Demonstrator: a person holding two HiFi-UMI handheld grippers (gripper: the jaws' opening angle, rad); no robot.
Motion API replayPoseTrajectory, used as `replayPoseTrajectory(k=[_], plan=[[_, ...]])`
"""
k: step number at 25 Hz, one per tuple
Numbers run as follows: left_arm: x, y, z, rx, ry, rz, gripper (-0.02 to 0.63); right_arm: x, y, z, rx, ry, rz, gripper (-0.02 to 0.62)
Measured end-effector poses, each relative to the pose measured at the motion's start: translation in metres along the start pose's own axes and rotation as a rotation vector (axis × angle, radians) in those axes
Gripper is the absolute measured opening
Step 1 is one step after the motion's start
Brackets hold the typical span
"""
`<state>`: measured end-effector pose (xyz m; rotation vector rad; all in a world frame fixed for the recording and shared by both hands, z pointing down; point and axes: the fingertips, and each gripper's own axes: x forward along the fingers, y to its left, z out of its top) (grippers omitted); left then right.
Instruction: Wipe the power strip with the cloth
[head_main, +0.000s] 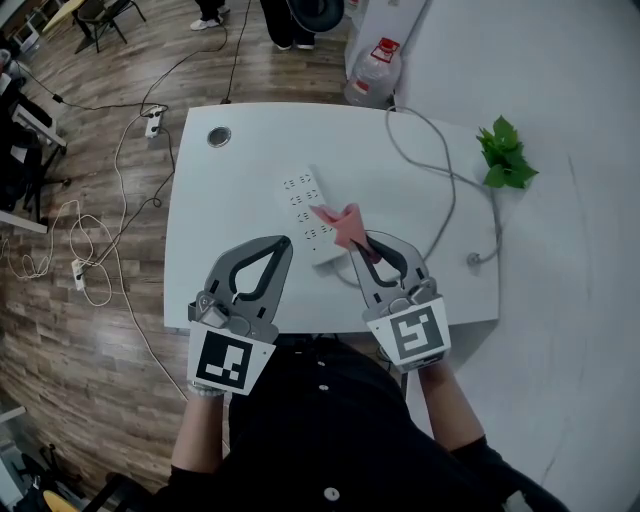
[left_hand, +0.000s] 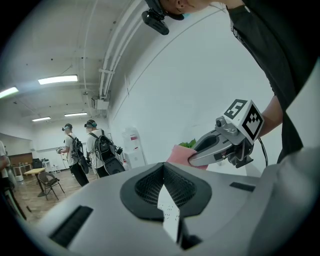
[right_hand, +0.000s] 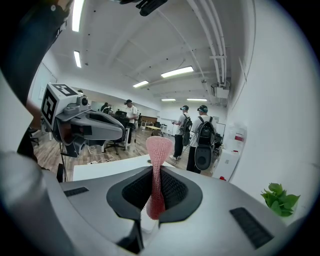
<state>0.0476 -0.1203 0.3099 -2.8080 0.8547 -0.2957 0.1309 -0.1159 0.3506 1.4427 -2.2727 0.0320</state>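
My right claw (head_main: 357, 244) is clamped on the pink cloth (head_main: 343, 222). In the right gripper view the 2 jaws pinch a fold of it, and the rest of the cloth (right_hand: 159, 150) stands up from them toward 12 o'clock.

My left claw (head_main: 283, 243) holds nothing. Its jaws are drawn together at the tips, and in its own view only a thin slit shows between them, with a sliver of the white power strip beyond.

From my head camera the power strip (head_main: 305, 205) lies flat on the white table (head_main: 250, 170), its length running from 11 o'clock to 5 o'clock. Its near end sits between my 2 claws, just beyond the left tips toward 1 o'clock. The bunched cloth hangs over the strip's right edge. I cannot tell whether it touches the strip.

From the left gripper view, my right claw (left_hand: 192, 159) shows at 2 o'clock with the cloth (left_hand: 177, 154) at its tips.

On the table, a round grommet (head_main: 219, 136) lies at 10 o'clock from the strip. A grey cable (head_main: 452, 185) loops across at 3 o'clock. A green plant (head_main: 505, 155) sits well apart at 2 o'clock, against the white wall.

2 people with backpacks (right_hand: 202, 135) stand on the wooden floor beyond the table.
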Motion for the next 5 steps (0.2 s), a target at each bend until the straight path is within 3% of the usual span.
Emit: replayPoseTrajectory(k=[5], plan=[[0.0006, -0.0002, -0.0005, 0.01, 0.002, -0.001, 0.014, 0.001, 0.0002, -0.0004, 0.004, -0.004, 0.004, 0.051]])
